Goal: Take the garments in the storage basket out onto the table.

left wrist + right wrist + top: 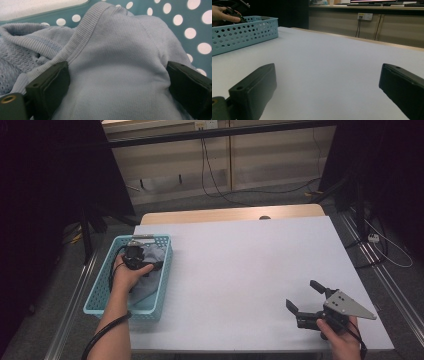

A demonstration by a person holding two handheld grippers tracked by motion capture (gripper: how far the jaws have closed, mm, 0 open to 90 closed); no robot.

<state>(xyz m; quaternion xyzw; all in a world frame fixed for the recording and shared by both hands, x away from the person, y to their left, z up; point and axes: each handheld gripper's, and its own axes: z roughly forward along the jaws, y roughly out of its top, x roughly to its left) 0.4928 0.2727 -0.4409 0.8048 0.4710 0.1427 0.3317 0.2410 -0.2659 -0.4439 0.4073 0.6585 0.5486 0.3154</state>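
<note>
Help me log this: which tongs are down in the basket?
The left tongs, astride the pale blue garment in the teal basket; the right tongs are over bare table.

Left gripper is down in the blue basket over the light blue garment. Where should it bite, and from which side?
Grip the raised hump of the light blue garment that bulges between the left gripper's open jaws, just below the ribbed collar. Come from above, since the teal basket's walls block the sides; the bunched fold probably gives the pads something to pinch.

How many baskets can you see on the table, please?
1. The blue perforated basket sits at the table's left edge, holding light-blue clothing. The left claw reaches into it, its jaws straddling the fabric. The right claw rests open at the near right.
</note>
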